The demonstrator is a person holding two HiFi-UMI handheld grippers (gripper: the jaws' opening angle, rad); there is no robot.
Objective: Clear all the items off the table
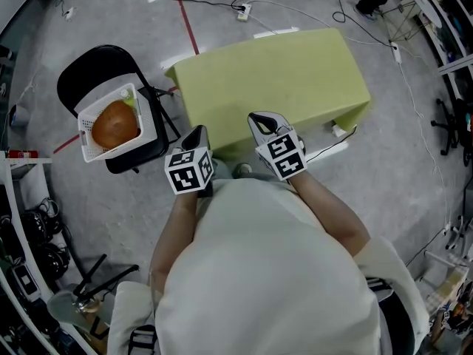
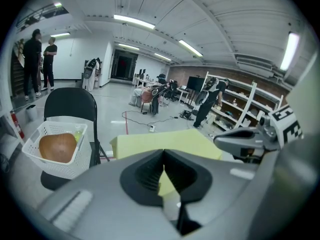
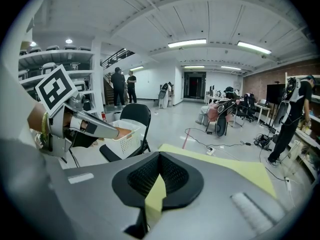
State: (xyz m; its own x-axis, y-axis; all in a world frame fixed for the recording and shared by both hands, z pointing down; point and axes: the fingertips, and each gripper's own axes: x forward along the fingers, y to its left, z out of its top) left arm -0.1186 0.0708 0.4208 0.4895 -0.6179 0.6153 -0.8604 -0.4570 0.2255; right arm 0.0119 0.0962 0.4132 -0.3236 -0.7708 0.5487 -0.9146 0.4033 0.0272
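Note:
The yellow-green table [image 1: 295, 72] has a bare top, with nothing on it that I can see. To its left a black chair [image 1: 89, 69] carries a white basket [image 1: 90, 148] holding a round orange-brown item [image 1: 114, 124] and a small yellow-green one [image 1: 131, 100]. My left gripper [image 1: 198, 132] hovers at the table's near edge, shut and empty. My right gripper [image 1: 260, 117] hangs over the near edge beside it, also shut with nothing held. In the left gripper view the jaws [image 2: 163, 155] meet over the table [image 2: 165, 140], with the basket [image 2: 55, 128] at left. The right gripper [image 3: 159, 158] faces the table [image 3: 235, 171].
Cables, a power strip [image 1: 243, 10] and a red tape line [image 1: 186, 19] lie on the grey floor behind the table. Shelving stands at both sides of the room. Two people [image 2: 40, 59] stand far left and another [image 2: 207, 101] stands by the right shelves.

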